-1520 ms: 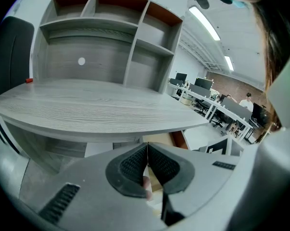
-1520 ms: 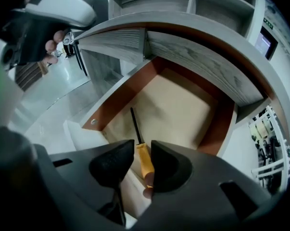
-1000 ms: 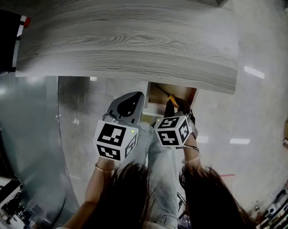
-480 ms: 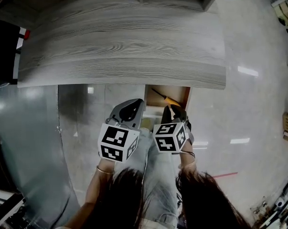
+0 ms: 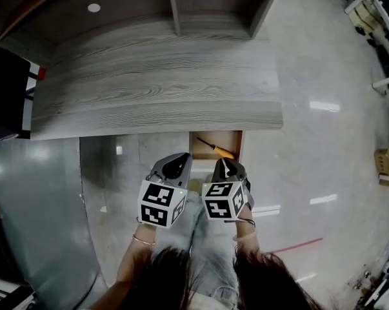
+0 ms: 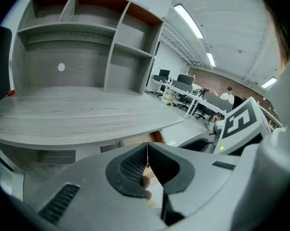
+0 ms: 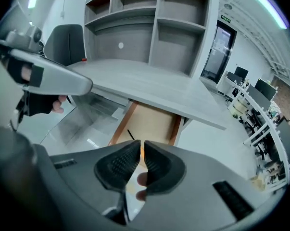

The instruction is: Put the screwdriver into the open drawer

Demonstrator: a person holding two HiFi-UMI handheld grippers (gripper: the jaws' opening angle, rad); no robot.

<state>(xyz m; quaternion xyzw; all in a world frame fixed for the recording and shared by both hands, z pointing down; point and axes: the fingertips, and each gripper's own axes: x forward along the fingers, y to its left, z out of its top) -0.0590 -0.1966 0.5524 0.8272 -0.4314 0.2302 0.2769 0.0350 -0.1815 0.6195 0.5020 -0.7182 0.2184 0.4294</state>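
The screwdriver (image 5: 215, 148), with an orange handle and dark shaft, lies slantwise inside the open wooden drawer (image 5: 240, 148) under the grey desk. In the right gripper view its black shaft (image 7: 131, 135) shows on the drawer floor (image 7: 154, 121). My right gripper (image 5: 224, 162) hovers just in front of the drawer, with its jaws (image 7: 142, 148) a narrow gap apart and nothing between them. My left gripper (image 5: 179, 158) hangs beside it to the left, its pads pressed together (image 6: 147, 150) with nothing held.
The grey wood-grain desk top (image 5: 155, 95) overhangs the drawer, with shelf compartments (image 6: 87, 37) behind it. A shiny curved panel (image 5: 33, 192) stands at the left. A grey chair (image 7: 63, 42) sits left of the desk. The person's legs are below the grippers.
The screwdriver has left my right gripper and now lies in the drawer. Both grippers have drawn back from the drawer, and the head view has tilted up toward the shelves.
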